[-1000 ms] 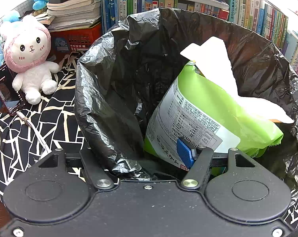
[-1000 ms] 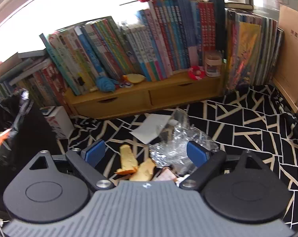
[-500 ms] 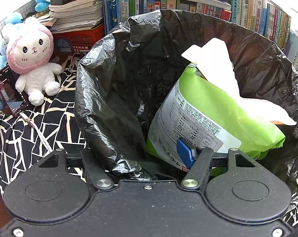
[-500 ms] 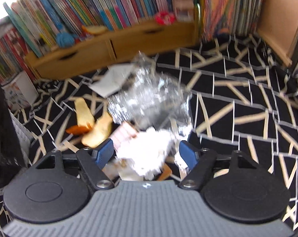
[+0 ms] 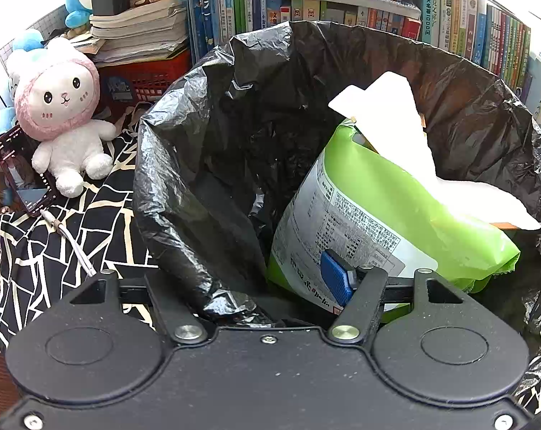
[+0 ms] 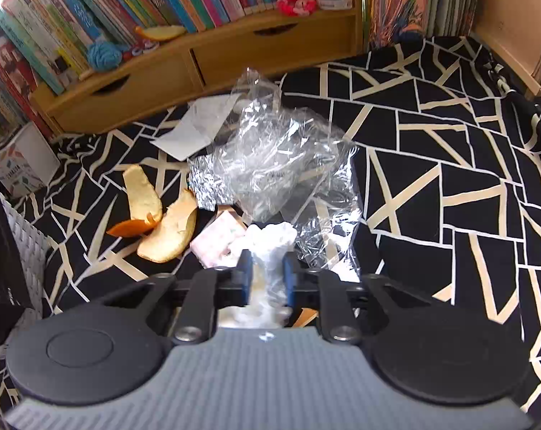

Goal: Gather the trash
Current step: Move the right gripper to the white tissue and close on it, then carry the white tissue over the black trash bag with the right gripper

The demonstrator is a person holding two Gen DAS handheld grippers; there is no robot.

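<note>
A black trash bag (image 5: 205,165) lines the bin and stands wide open. Inside it lean a green packet (image 5: 406,208) and a white card (image 5: 395,122). My left gripper (image 5: 259,283) straddles the bag's near rim with its jaws apart. Its right blue pad (image 5: 336,281) is inside the bag and touches nothing, while the left finger is hidden behind the plastic. On the black-and-cream cloth (image 6: 431,150), my right gripper (image 6: 266,268) is closing its jaws, and both pads press a crumpled white tissue (image 6: 268,242).
Around the tissue lie clear crumpled plastic (image 6: 281,157), a foil scrap (image 6: 207,188), orange peels (image 6: 155,222), a pink wrapper (image 6: 216,238) and white paper (image 6: 198,125). A wooden shelf of books (image 6: 184,64) stands behind. A plush rabbit (image 5: 60,114) and a phone (image 5: 19,168) sit left of the bin.
My right gripper dropped down over the pile and its jaws went from wide apart to pinched on the white tissue. The left gripper and the bag stayed put.
</note>
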